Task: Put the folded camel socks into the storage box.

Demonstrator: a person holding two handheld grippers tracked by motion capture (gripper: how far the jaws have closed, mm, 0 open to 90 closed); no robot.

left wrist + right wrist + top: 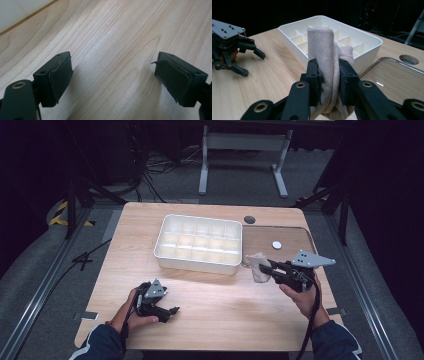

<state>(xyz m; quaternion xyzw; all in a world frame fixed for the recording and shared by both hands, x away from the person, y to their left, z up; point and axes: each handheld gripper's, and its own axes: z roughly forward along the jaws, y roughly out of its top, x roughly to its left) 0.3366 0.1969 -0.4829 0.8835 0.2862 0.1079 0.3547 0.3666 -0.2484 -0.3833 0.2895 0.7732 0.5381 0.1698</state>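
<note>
Wooden table point(210, 295) | one tray point(198, 262) | right hand-held gripper point(329, 75) grasping one cloth point(323, 47) | left hand-held gripper point(113, 75) released

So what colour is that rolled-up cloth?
The cloth is pale beige, clearest in the right gripper view.

place: lab or recording studio | cues: black surrounds, floor cables point(150, 167), metal rails point(42, 285), lone wooden table point(145, 215)

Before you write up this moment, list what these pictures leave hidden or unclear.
- Rolled beige cloth: lower end cut by the right gripper view's bottom edge; middle hidden behind the right gripper pads.
- White divided tray: far cells hidden by the cloth in that view.
- Small white disc: too small in the high view to identify.
</note>
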